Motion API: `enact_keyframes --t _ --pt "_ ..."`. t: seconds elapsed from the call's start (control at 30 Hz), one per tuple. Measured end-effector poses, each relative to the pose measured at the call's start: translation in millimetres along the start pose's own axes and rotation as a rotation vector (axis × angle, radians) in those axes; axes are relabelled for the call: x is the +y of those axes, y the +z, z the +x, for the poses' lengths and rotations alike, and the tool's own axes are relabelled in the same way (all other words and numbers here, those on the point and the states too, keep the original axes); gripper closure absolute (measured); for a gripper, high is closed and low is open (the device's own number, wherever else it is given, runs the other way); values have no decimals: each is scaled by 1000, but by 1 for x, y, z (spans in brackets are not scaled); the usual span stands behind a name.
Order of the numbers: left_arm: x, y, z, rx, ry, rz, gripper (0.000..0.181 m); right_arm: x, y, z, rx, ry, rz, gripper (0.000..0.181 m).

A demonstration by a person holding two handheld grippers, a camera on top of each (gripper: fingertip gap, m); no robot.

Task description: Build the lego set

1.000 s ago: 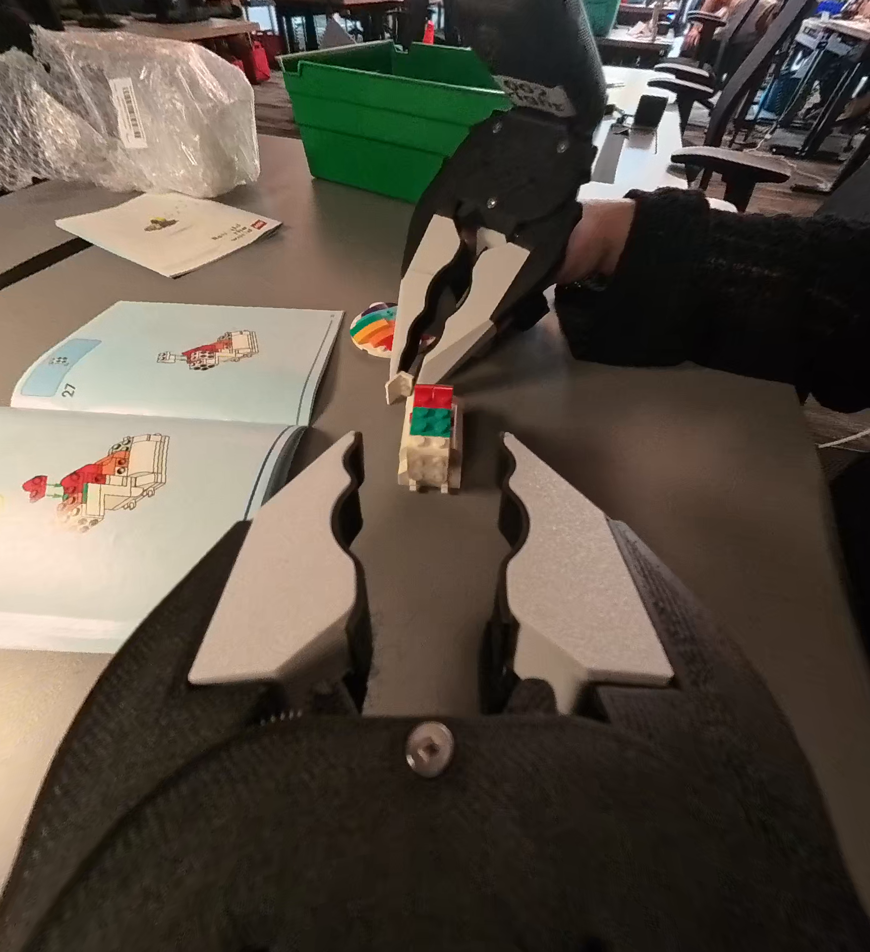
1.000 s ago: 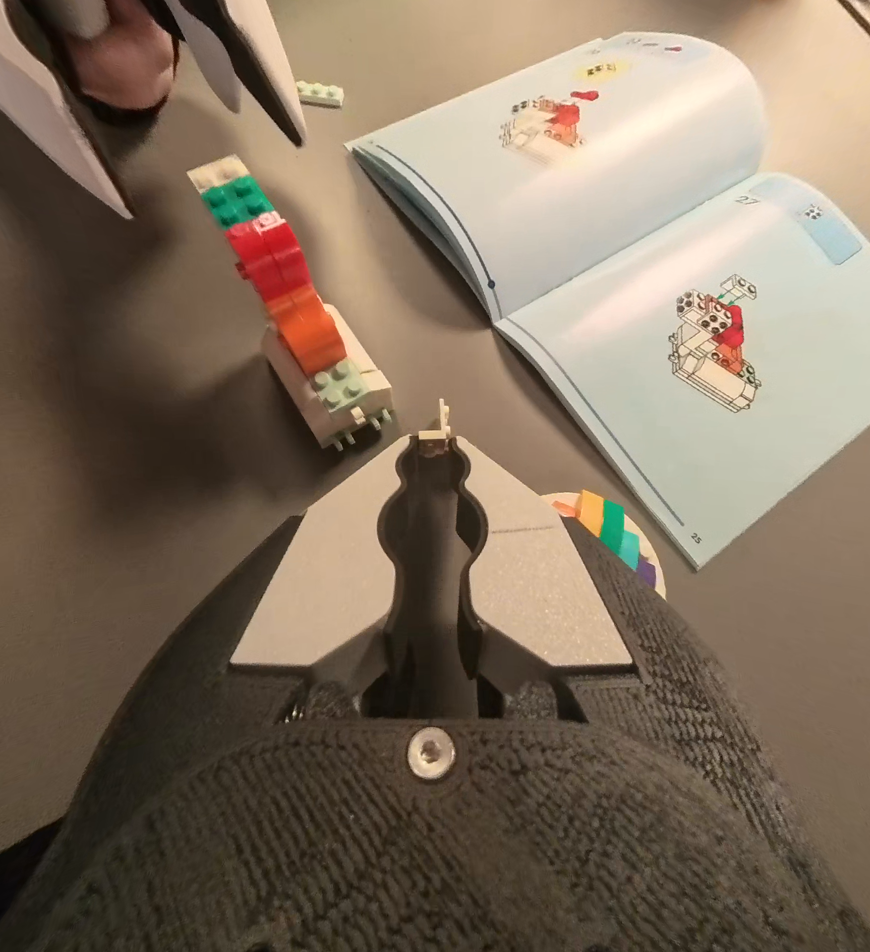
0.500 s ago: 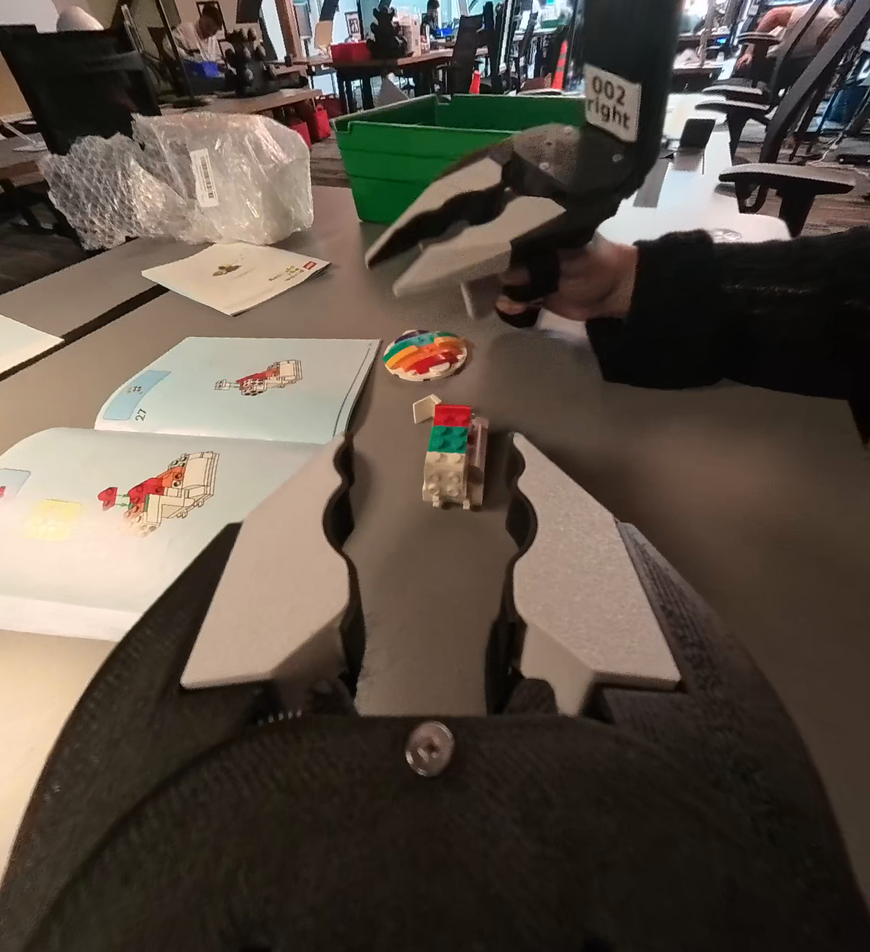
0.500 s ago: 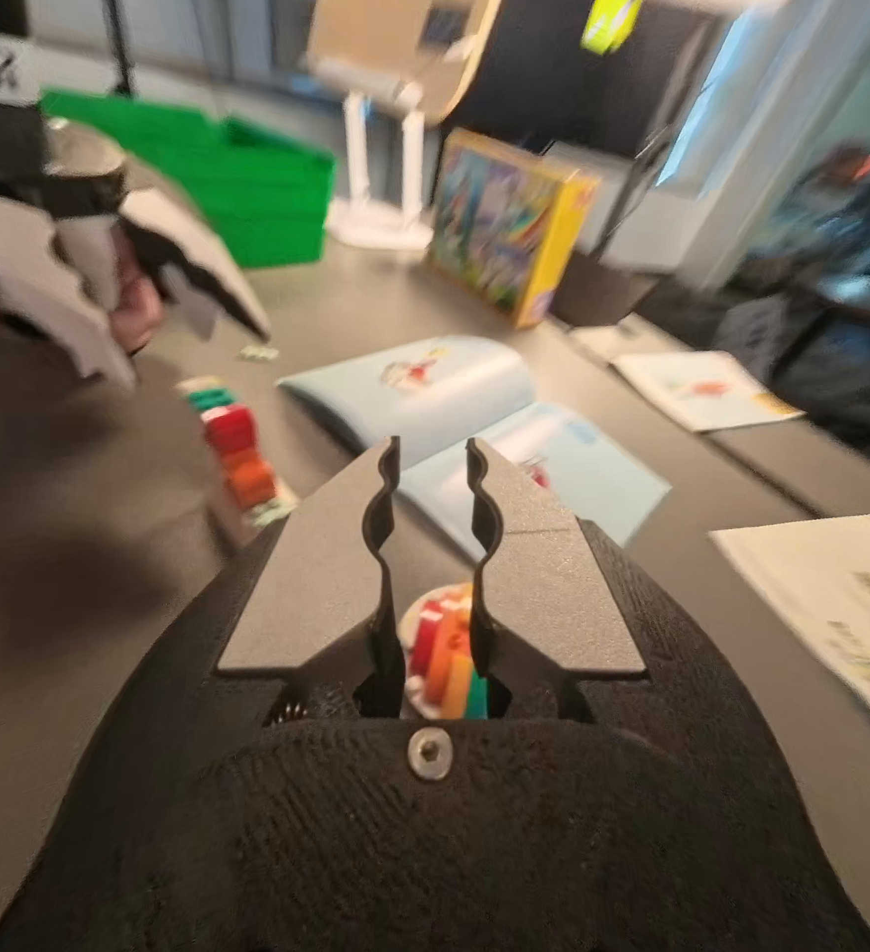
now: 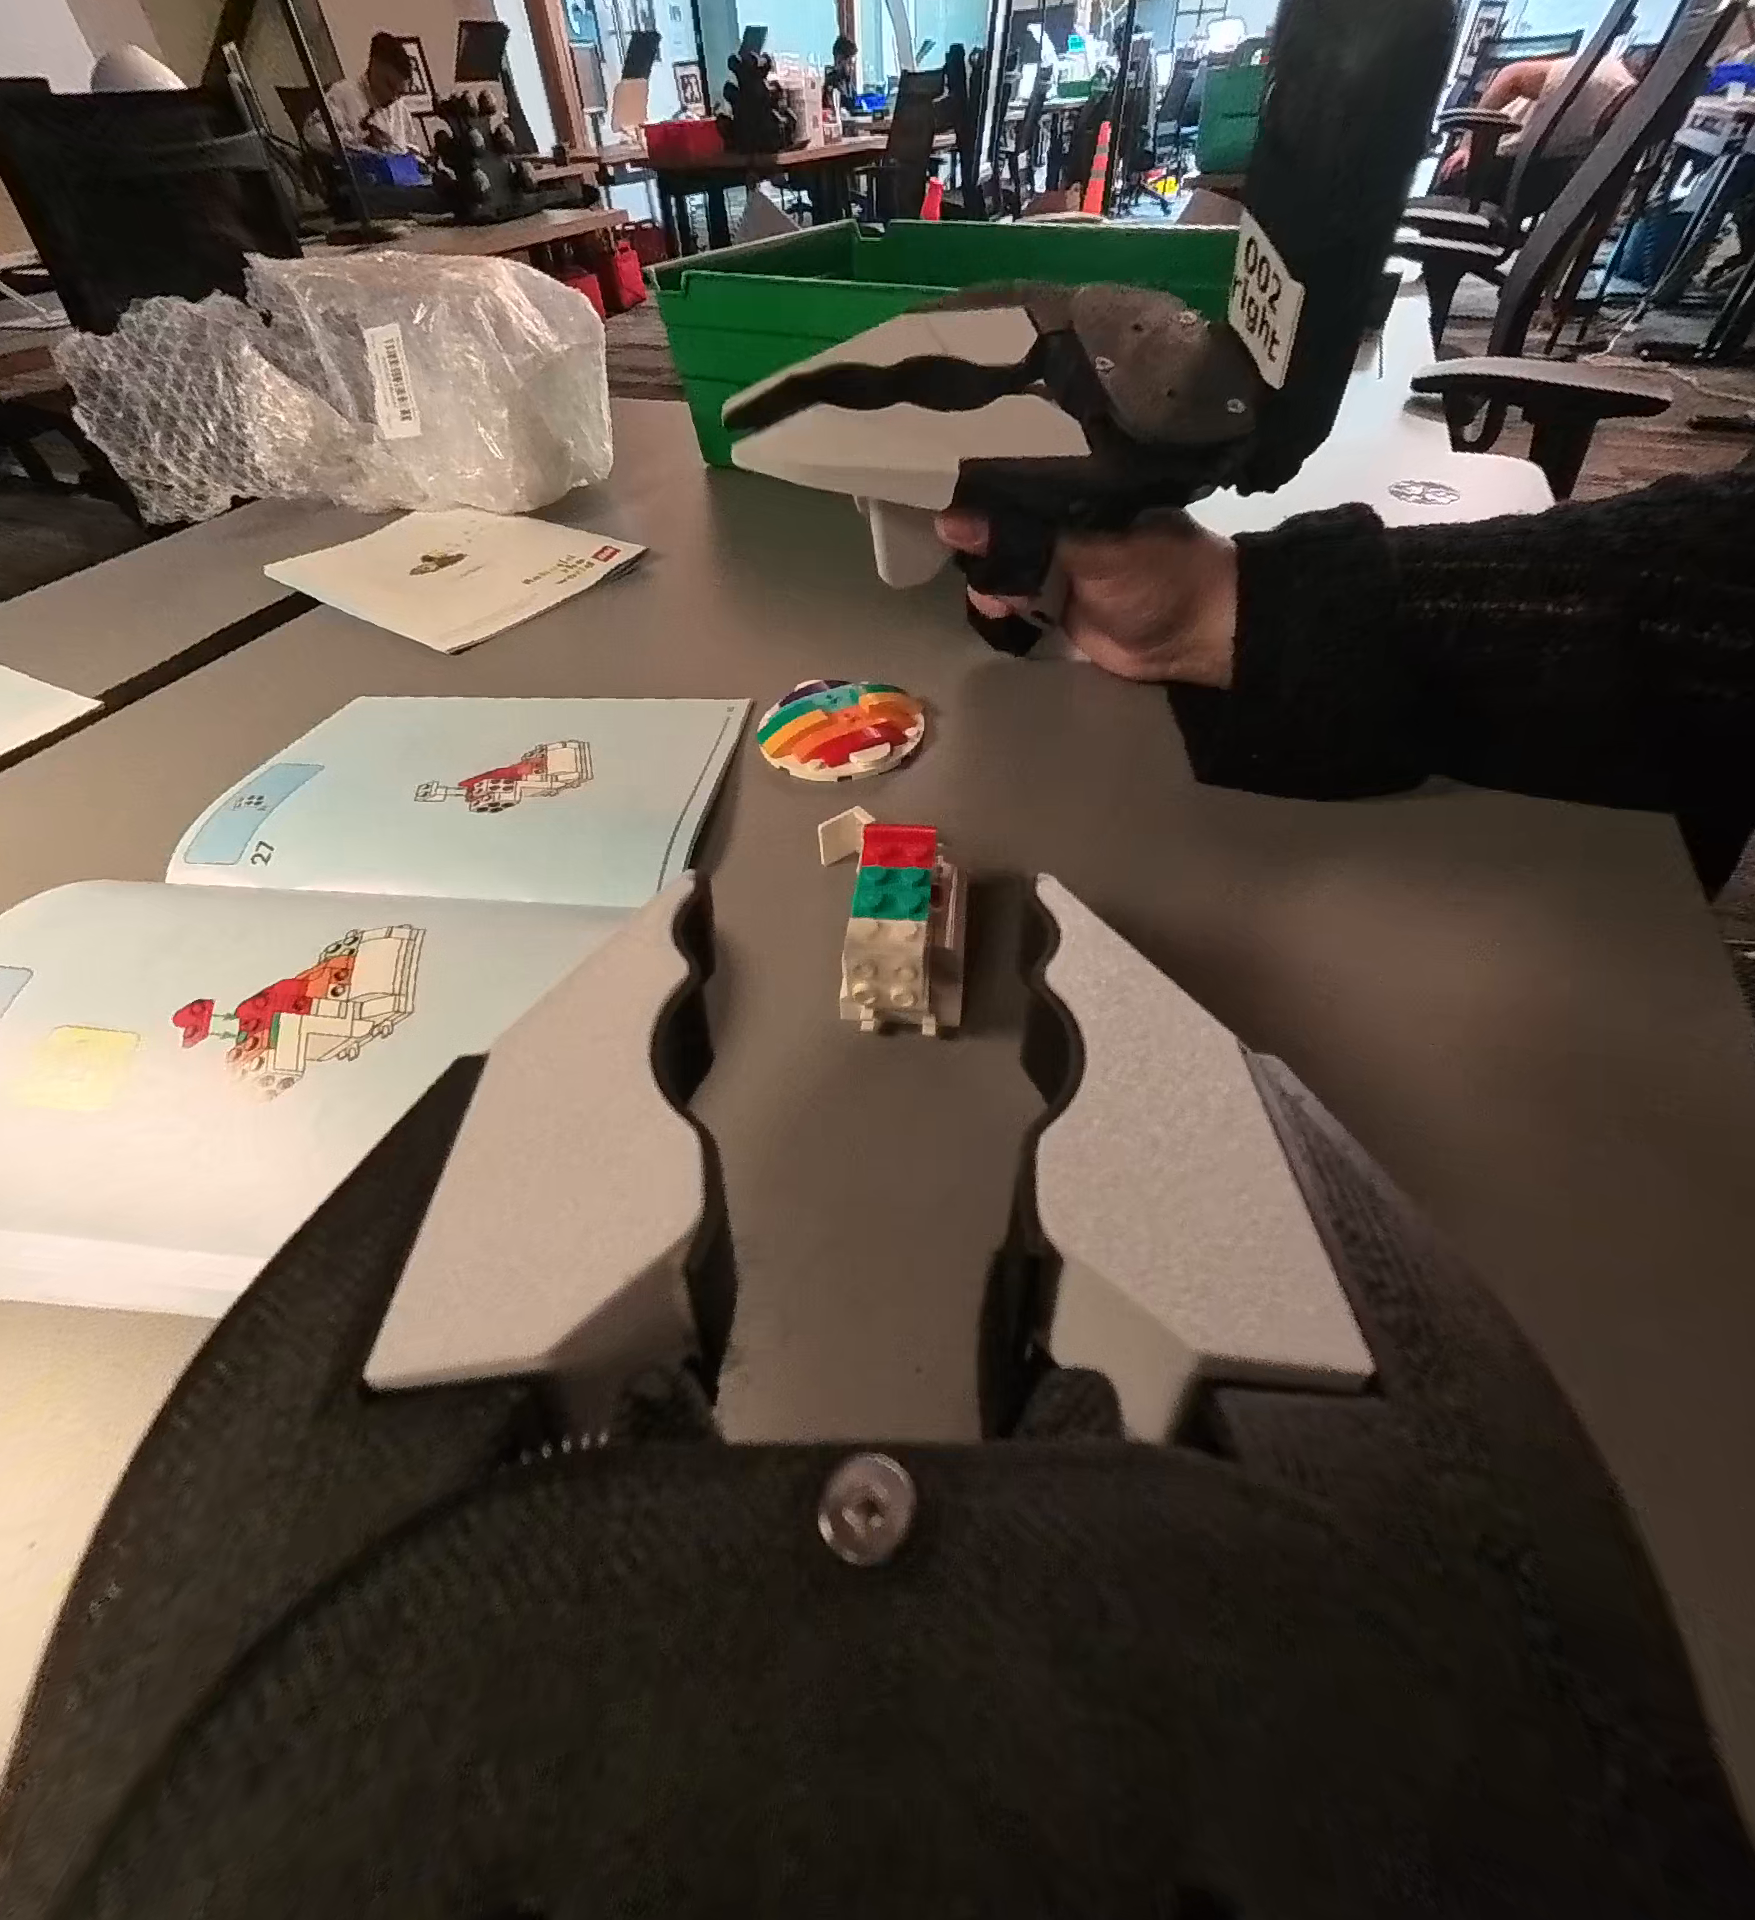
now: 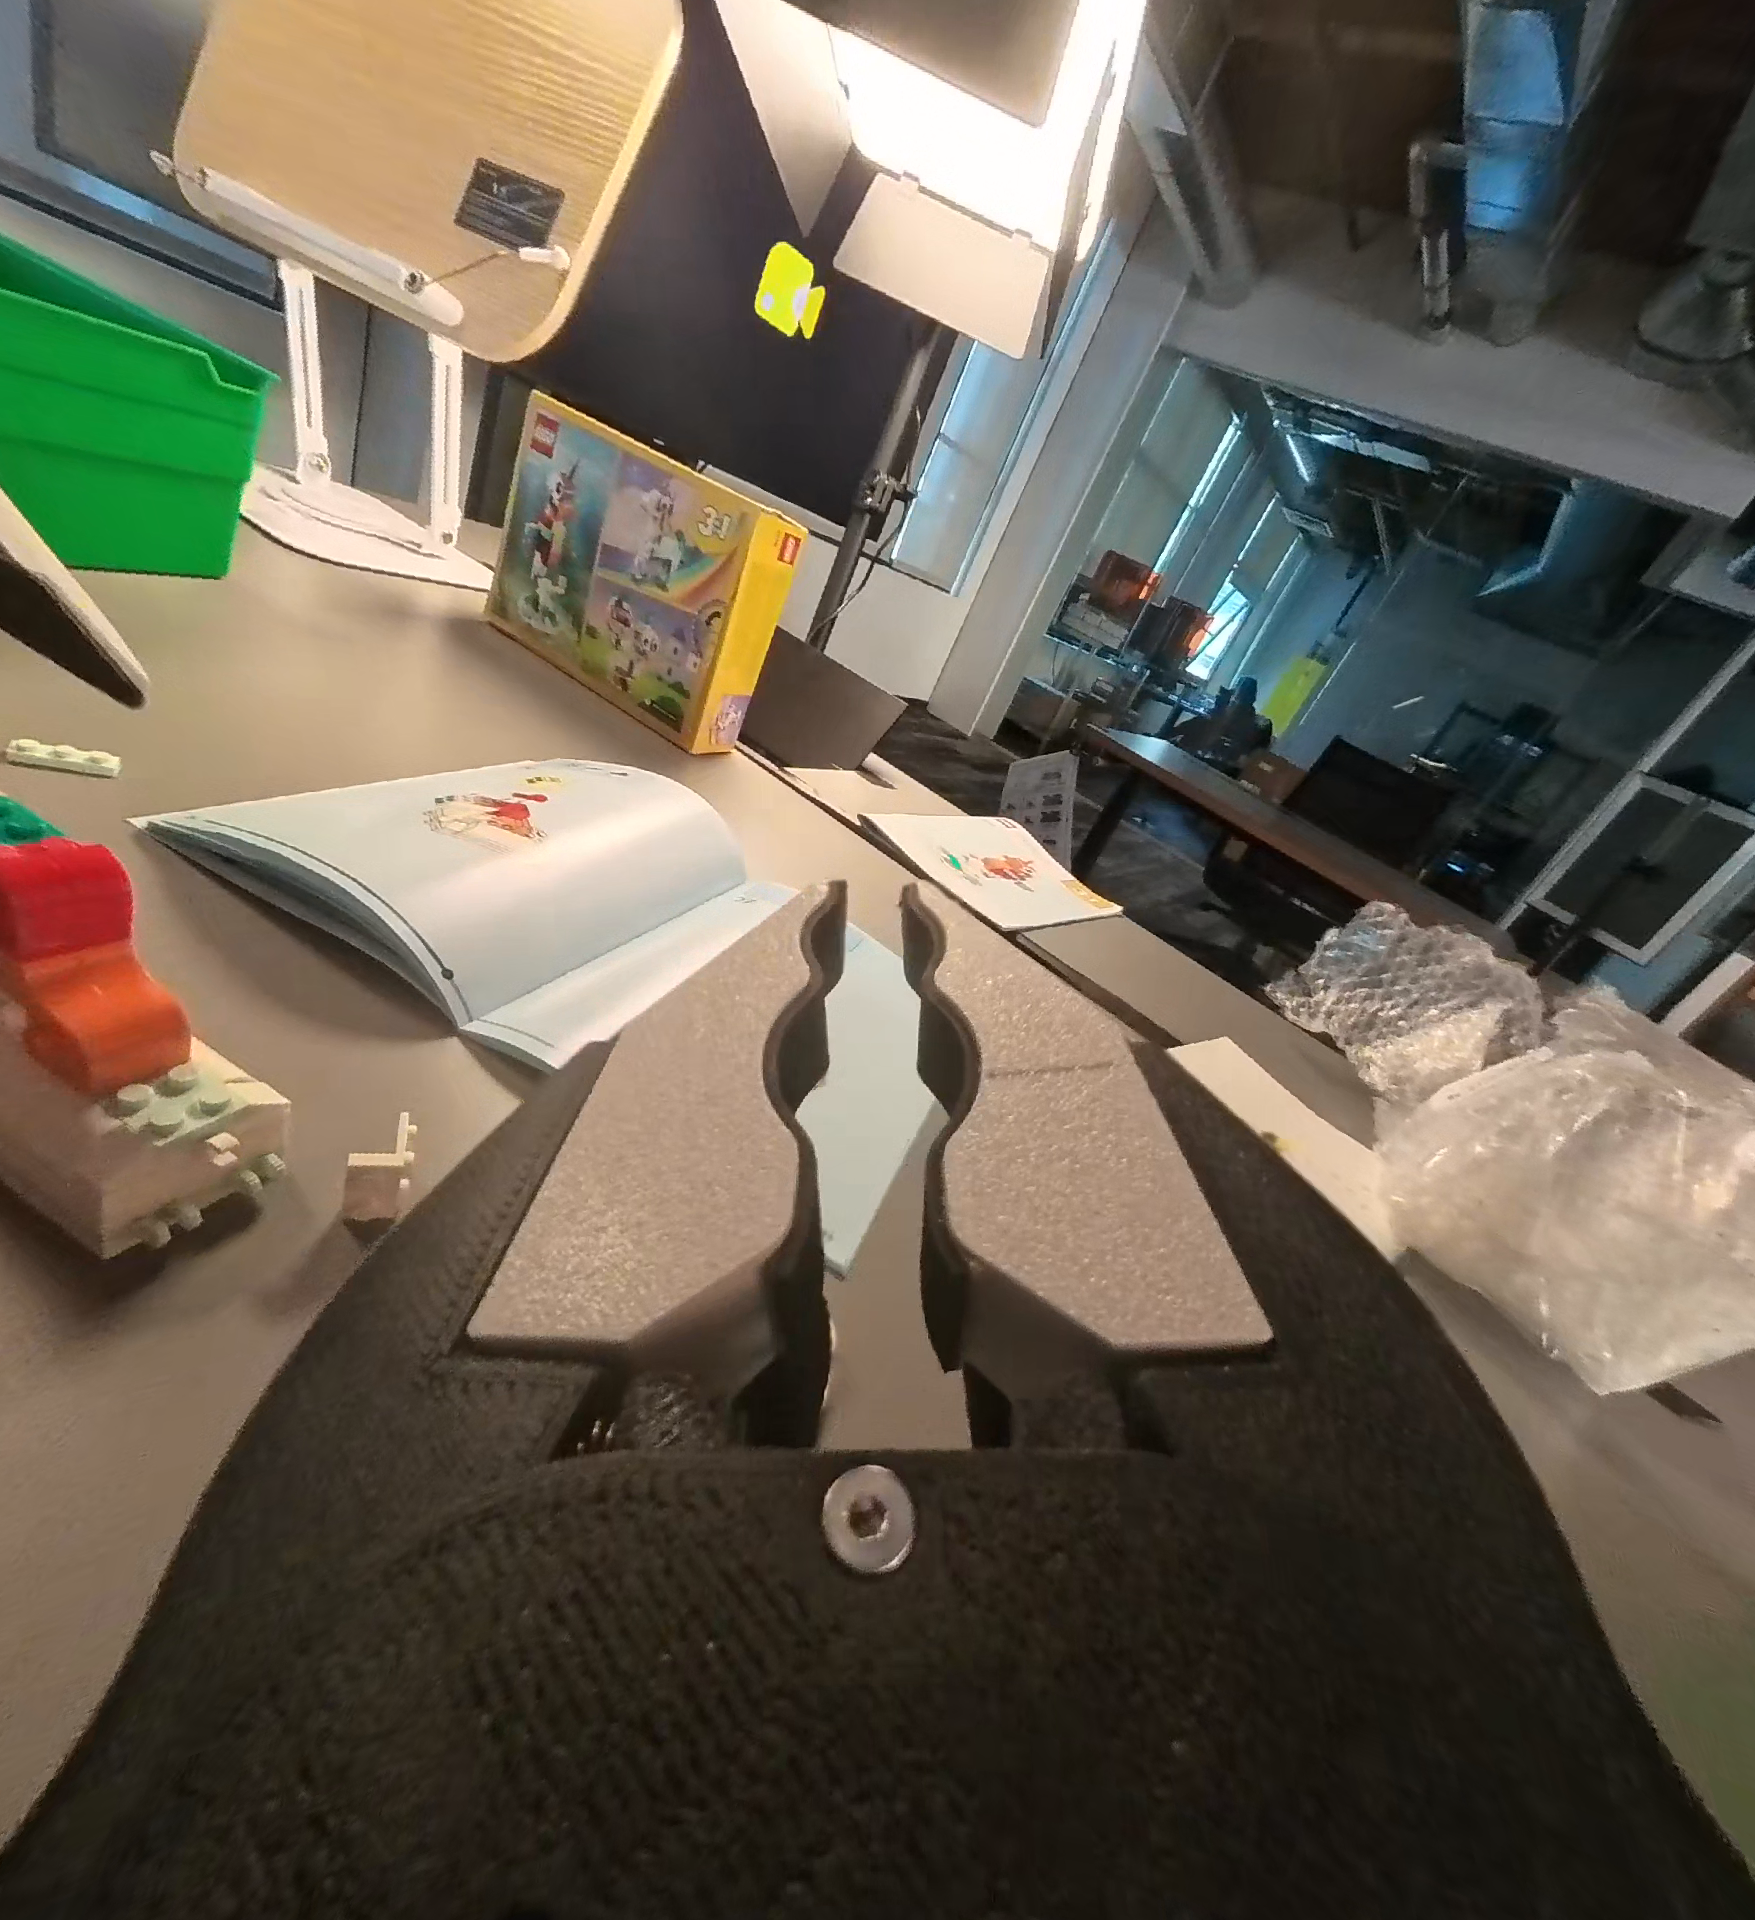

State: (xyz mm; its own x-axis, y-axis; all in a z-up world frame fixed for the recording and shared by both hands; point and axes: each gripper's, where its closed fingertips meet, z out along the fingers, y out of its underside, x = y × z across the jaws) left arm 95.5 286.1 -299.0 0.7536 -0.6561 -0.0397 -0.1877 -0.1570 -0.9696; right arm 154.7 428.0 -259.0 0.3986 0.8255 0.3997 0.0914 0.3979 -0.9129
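Observation:
A partly built lego model [image 5: 899, 935] of white, green, red and orange bricks lies on the grey table. It also shows in the right wrist view [image 6: 73, 1039]. My left gripper [image 5: 868, 899] is open and empty, with its fingers on either side of the model's near end and not touching it. A small white piece [image 5: 842, 831] lies loose by the model's far end, also visible in the right wrist view [image 6: 379, 1164]. My right gripper [image 6: 871, 899] is held level above the table with its jaws slightly apart and empty. It shows raised behind the model [image 5: 748, 426].
An open instruction booklet [image 5: 437, 810] lies left of the model. A round rainbow plate [image 5: 842, 727] lies behind it. A mint flat plate [image 6: 62, 756], green bin [image 5: 779, 312], yellow lego box [image 6: 644, 582], leaflet [image 5: 457, 571] and plastic bags [image 6: 1579, 1195] stand around. One gripper's finger ends stand about 15 cm off the other's.
My right gripper let go of the small white piece beside the model, rose and tilted level. My left gripper stayed open around the model.

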Motion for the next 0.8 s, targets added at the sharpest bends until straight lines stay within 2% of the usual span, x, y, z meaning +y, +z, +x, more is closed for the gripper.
enact_keyframes --t 0.17,0.8 --pt "0 0 3 1 38 3 125 -9 -3 3 27 -44 28 173" --pt "0 0 4 9 44 1 125 -7 -3 3 64 -169 -4 174"
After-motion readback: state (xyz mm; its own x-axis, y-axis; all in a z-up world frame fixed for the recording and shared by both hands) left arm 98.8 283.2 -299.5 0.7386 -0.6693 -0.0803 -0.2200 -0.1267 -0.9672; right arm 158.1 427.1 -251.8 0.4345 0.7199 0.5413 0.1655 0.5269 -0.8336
